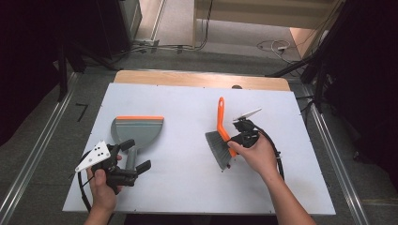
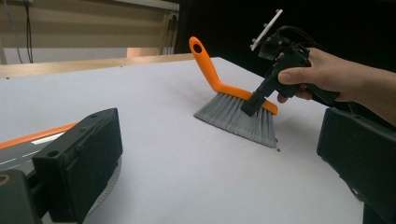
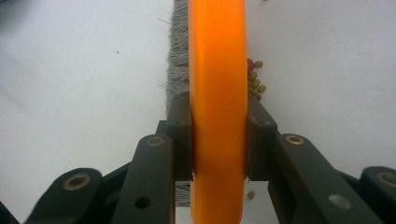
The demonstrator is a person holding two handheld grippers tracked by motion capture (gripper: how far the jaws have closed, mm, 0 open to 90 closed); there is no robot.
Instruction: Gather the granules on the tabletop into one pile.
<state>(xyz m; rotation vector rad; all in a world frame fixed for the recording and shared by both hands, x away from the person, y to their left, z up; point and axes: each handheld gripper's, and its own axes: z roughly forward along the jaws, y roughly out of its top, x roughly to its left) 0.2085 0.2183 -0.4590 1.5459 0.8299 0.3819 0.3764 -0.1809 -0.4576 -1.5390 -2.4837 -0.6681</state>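
Black two-jaw grippers [image 1: 133,164] with brass-ringed pivots, trailing black cables, white three-cornered plates dotted with holes; bare forearms.

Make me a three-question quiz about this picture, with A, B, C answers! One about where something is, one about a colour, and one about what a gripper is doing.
1. Where is the dustpan?
A. In front of the left gripper
B. Under the brush
C. On the floor

2. What colour is the brush handle?
A. Blue
B. Orange
C. Green

3. What is the right gripper doing?
A. Hanging open over the table
B. Gripping the dustpan
C. Clamping the brush back

Answers:
1 A, the high view shows the dustpan on the table just ahead of the left gripper.
2 B, the handle is bright orange in all views.
3 C, the right gripper view shows both jaws pressed against the orange back.
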